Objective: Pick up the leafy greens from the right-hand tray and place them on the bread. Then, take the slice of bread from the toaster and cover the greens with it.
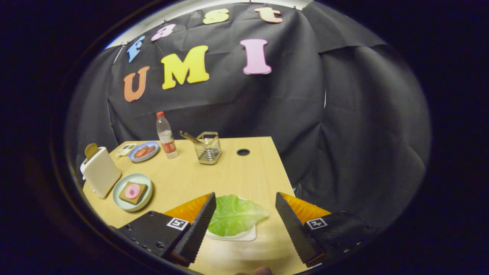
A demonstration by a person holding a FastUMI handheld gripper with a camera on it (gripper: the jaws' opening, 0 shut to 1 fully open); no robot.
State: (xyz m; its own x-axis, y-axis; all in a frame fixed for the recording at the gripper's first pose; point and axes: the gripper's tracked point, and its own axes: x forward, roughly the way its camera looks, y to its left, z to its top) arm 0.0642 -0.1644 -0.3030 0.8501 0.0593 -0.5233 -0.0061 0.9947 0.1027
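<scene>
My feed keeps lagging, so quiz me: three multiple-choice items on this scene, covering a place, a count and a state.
1. Where does the green leafy lettuce leaf lie?
A. on the white tray between the tool's fingers
B. in the wire basket
C. on the blue plate

2. How many round plates stand on the wooden table?
A. one
B. two
C. four

3. How is the tool?
A. shut on the leaf
B. shut on nothing
C. open

Answers:
1 A: the leaf rests on the white tray between the fingers.
2 B: a pale green plate with topped bread and a blue plate behind it.
3 C: its fingers stand wide apart on either side of the leaf.
</scene>
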